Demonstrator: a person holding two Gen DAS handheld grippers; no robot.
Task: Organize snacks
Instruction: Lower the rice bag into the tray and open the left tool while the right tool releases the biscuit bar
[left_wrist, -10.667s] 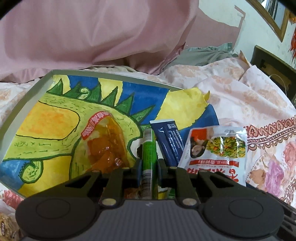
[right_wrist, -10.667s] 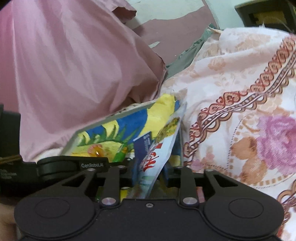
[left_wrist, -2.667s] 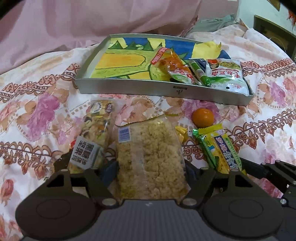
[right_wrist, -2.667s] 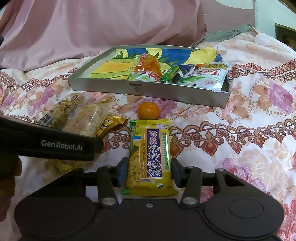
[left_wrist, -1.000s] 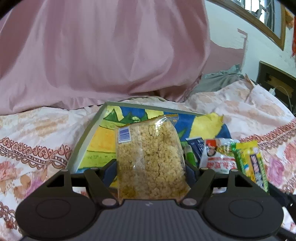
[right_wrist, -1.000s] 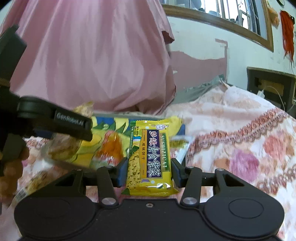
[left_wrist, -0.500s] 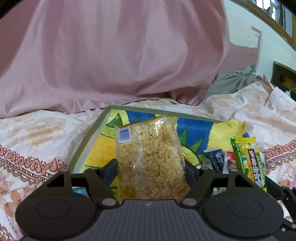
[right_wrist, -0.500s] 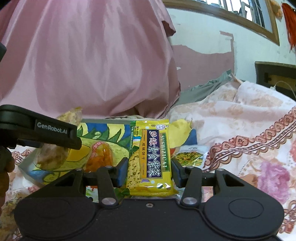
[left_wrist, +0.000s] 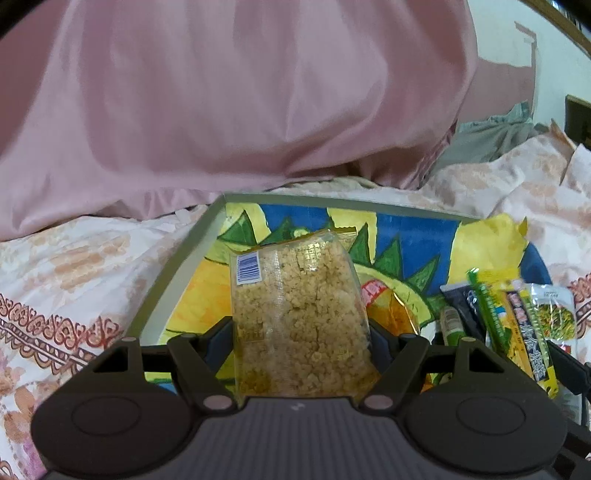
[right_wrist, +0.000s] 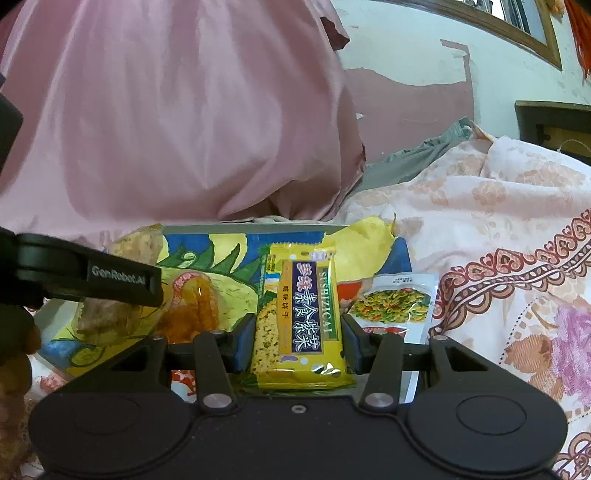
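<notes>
Left gripper (left_wrist: 301, 332) pinches clear rice-crisp bag (left_wrist: 299, 317) over tray (left_wrist: 177, 273); bag's bottom hidden behind gripper body. Right gripper (right_wrist: 298, 338) clamps yellow biscuit pack (right_wrist: 299, 317) above tray's right side, lower edge hidden.

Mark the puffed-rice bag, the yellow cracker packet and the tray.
puffed-rice bag (left_wrist: 299, 321), left wrist view, middle of clear front.
yellow cracker packet (right_wrist: 301, 314), right wrist view, purple label.
tray (left_wrist: 177, 280), left wrist view, left wall.

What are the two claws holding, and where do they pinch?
The left claw pinches the clear bag of crumbly rice snack by its lower sides. The right claw pinches the yellow cracker packet by its lower sides.
</notes>
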